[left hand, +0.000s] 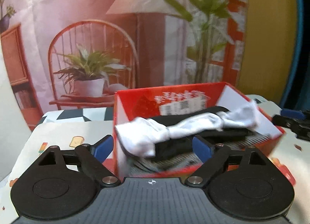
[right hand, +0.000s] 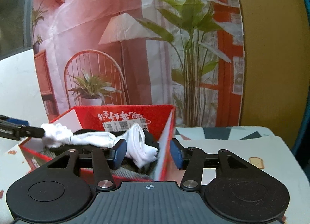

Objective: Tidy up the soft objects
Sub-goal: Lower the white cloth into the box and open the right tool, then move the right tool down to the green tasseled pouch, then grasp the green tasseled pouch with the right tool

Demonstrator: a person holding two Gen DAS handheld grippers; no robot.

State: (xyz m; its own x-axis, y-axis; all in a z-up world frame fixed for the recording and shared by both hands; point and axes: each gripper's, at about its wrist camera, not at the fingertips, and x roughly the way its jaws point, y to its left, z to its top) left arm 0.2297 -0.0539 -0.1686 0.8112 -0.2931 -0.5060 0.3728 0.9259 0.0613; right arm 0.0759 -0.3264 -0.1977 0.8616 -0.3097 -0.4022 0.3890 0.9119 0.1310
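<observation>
— Socks (left hand: 186, 127): white ones lie twisted across the top of the red box (left hand: 135, 96), over a black piece (left hand: 193, 144) and something grey ribbed (left hand: 155, 164) beneath. Most of the tidying looks done.

— And the grippers?

— Left gripper (left hand: 153, 146) has its jaws apart, gripping nothing, facing the box's near wall. Right gripper (right hand: 148, 152) is spread too, straddling the box's right wall.

— What's left?

— Probably tucking that sock down; its ends drape over the rims. No loose items show on the patterned tablecloth (right hand: 242, 146).
</observation>
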